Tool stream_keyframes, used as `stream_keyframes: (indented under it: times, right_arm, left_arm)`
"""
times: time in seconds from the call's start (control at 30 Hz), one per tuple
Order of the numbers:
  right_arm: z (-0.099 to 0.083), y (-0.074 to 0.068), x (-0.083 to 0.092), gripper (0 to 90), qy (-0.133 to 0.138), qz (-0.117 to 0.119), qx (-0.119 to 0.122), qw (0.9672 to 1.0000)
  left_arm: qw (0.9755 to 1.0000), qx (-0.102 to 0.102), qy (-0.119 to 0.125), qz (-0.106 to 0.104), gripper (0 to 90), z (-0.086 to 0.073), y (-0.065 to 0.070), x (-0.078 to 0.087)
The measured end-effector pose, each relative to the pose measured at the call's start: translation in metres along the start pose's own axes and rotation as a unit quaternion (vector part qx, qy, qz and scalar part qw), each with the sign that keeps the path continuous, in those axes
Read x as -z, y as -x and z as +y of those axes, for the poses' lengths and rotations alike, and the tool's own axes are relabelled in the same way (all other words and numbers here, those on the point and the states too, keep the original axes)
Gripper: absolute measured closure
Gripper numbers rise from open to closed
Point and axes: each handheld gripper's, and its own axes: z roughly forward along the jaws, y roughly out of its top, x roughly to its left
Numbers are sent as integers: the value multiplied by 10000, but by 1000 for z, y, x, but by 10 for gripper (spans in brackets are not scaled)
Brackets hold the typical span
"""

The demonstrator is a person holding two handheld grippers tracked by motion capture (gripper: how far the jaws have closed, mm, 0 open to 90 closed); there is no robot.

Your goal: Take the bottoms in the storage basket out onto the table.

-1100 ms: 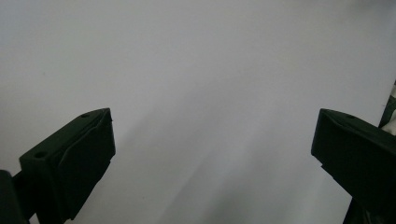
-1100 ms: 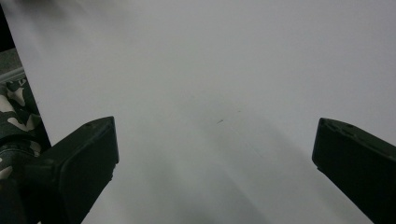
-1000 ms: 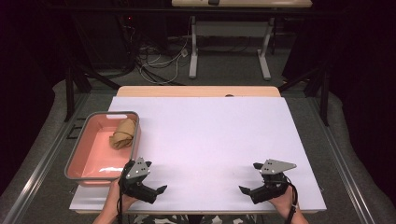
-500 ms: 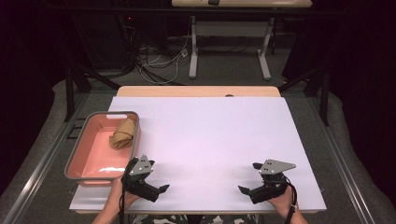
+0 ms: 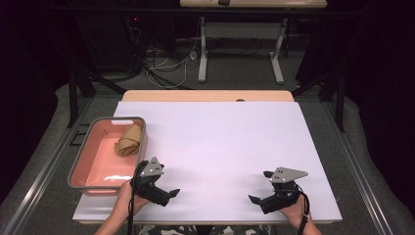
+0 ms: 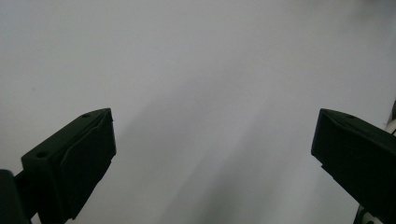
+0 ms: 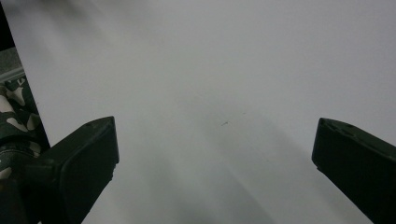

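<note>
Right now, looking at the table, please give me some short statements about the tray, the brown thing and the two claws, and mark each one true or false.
1. The pink tray lies at the left side of the table. True.
2. The brown bundle lies on the bare white surface. False: it lies inside the tray, at its far right corner.
3. The left claw is open and holds nothing. True; in the left gripper view its jaws stand wide apart.
4. The right claw is shut on the bundle. False: it is open, over the bare table near the right front.
5. The left claw is beside the tray's near right corner. True.
</note>
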Motion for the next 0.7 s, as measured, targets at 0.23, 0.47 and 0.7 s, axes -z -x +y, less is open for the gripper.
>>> stream_keyframes:
  times: [0.23,0.47,0.7]
  right_arm:
    - [0,0,0,1,-17,-12,7,10000]
    - [-1,1,-2,2,-42,7,3,10000]
    - [0,0,-3,2,-12,16,57,10000]
  left_arm:
    - [10000,6,29,93,0,6,-5,3]
    - [9999,66,8,128,0,10,-11,7]
    - [9999,36,-34,117,0,16,-7,8]
